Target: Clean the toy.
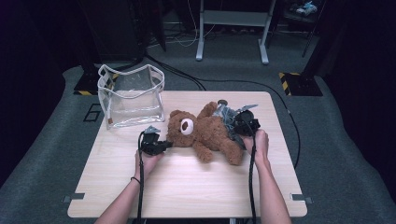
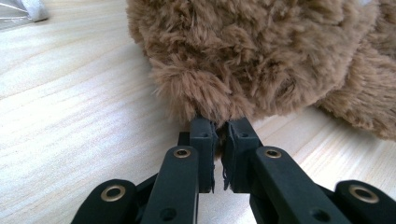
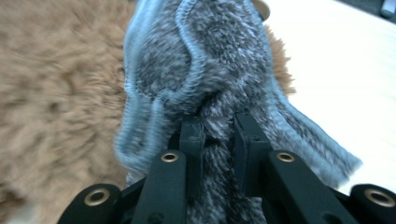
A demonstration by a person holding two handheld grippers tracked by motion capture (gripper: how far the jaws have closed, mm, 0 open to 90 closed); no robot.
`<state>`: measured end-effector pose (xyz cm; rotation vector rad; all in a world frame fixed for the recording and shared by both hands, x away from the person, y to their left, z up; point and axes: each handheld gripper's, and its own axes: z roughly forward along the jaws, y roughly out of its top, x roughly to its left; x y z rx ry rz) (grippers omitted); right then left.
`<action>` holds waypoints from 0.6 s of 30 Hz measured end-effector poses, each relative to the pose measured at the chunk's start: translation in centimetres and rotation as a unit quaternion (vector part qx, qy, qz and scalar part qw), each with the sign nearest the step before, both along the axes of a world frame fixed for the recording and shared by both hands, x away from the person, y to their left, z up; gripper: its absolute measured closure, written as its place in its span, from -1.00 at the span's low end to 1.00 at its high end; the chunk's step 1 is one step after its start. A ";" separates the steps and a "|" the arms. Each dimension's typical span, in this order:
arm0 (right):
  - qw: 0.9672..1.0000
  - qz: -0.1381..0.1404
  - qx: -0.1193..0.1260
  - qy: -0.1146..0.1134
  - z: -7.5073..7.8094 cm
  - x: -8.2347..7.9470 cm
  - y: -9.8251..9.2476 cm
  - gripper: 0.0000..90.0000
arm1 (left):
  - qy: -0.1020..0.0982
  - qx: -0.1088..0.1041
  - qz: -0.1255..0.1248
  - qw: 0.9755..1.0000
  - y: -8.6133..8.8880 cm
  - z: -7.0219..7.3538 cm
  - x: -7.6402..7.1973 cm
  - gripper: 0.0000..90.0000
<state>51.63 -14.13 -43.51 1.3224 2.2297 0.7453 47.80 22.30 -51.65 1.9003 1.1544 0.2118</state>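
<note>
Lying on the table [image 1: 187, 186]: brown bear [image 1: 205, 133], head toward left gripper [image 1: 161, 146], which pinches its fur. Right gripper [image 1: 238, 122], at bear's far side, clamps grey knit garment [image 3: 210, 70] against the body.

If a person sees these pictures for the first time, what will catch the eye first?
First the brown teddy bear lying in the middle of the wooden table. The left gripper pinches the fur at its head, and the right gripper is clamped on its grey knitted garment. A clear plastic bag stands at the table's far left corner.
</note>
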 end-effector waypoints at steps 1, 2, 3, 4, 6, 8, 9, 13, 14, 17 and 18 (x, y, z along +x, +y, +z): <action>1.000 -0.003 0.002 0.005 -0.4 0.3 0.0 0.69 | 0.000 0.000 0.000 1.000 0.0 0.0 0.0 0.85; 1.000 -0.019 -0.002 0.014 -1.2 1.2 -0.5 0.69 | 0.000 -0.002 -0.002 1.000 0.0 0.1 0.1 0.86; 1.000 -0.019 -0.002 0.014 -1.2 1.2 -0.5 0.69 | 0.000 -0.002 -0.002 1.000 0.0 0.1 0.1 0.86; 0.999 -0.034 -0.017 0.025 -1.8 2.0 -1.1 0.69 | 0.001 -0.001 0.000 1.000 0.0 0.2 0.2 0.86; 0.998 -0.054 -0.027 0.035 -2.3 2.7 -1.9 0.69 | 0.001 -0.002 -0.002 1.000 0.0 0.3 0.2 0.86; 0.995 -0.086 -0.040 0.043 -2.8 3.5 -2.8 0.69 | 0.001 -0.001 0.000 1.000 0.0 0.2 0.2 0.86; 0.992 -0.106 -0.042 0.051 -2.9 3.8 -3.3 0.69 | 0.003 -0.001 -0.001 1.000 0.1 0.2 0.2 0.86; 0.989 -0.139 -0.027 0.053 -2.5 4.0 -5.4 0.68 | 0.005 0.001 -0.003 1.000 0.2 0.1 0.2 0.85; 0.989 -0.139 -0.019 0.048 -2.1 3.6 -5.5 0.68 | 0.005 0.001 -0.003 1.000 0.2 0.1 0.2 0.85; 0.992 -0.122 0.000 0.029 -0.9 2.3 -5.3 0.68 | 0.004 0.000 -0.003 1.000 0.2 0.1 0.2 0.85; 0.993 -0.116 0.002 0.020 -0.4 1.9 -5.2 0.68 | 0.005 0.001 -0.005 1.000 0.2 0.1 0.2 0.85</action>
